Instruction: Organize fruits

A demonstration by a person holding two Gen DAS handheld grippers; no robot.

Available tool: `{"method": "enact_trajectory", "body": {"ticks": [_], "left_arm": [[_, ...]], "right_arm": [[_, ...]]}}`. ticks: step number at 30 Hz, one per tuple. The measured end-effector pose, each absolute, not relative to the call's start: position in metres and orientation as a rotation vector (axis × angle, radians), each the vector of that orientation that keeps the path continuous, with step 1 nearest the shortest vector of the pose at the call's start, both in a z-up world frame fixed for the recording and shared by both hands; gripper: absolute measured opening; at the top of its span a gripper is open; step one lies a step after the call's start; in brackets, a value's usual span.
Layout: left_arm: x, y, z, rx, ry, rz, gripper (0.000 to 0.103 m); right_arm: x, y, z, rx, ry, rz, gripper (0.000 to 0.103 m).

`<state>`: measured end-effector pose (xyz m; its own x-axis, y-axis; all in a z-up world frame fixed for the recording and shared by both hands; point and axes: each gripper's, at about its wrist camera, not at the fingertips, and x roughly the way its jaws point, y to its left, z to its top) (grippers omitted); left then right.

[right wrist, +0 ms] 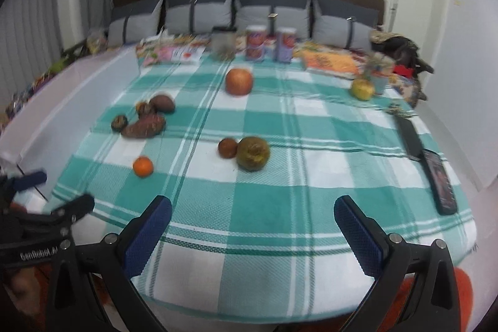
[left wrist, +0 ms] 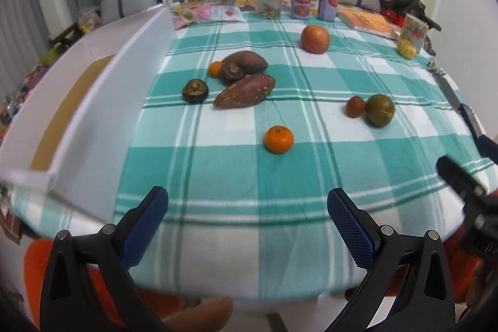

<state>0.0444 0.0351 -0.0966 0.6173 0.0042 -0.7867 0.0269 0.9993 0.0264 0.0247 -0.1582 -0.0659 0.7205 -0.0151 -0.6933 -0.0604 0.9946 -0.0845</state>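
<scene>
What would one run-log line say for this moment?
phase: start | left gripper: open, empty | right gripper: open, empty | fruits: loose on checked cloth | nearest: small orange

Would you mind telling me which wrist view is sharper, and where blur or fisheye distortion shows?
Left wrist view: sharper; the tangerine and sweet potatoes are crisp, though the white box smears and the cloth bows at the edges. Right wrist view: soft throughout; the apple and cans are blurred, and the left gripper streaks. Lighting is even, without glare.
</scene>
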Motion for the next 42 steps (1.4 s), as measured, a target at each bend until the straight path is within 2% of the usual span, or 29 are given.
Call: {"method": "enact_trajectory", "body": {"ticks": [5, 13, 26, 42], "left_arm": [[0.072, 0.033, -0.124, 0.056, 0.944, -0.020, 0.102], [0.076, 0.028, -0.145, 0.067, 0.966, -0.045, 0.102], [0.076, 0.041, -0.163, 0.023, 1.013, -0.052, 0.103], [0.070, 0.044, -0.166, 0.037, 0.939, -0.085, 0.103]], "right_arm": [[0.055, -0.156, -0.108, -0.134, 0.850, 0.040, 0.103], [0.061, -0.187, -0.134, -0.038, 0.912, 0.003, 0.103], [0.064, -0.184, -0.150, -0.050, 0.925, 0.029, 0.103], [0.072, -0.192, -0.163, -0.033, 0.970, -0.001, 0.103]]}}
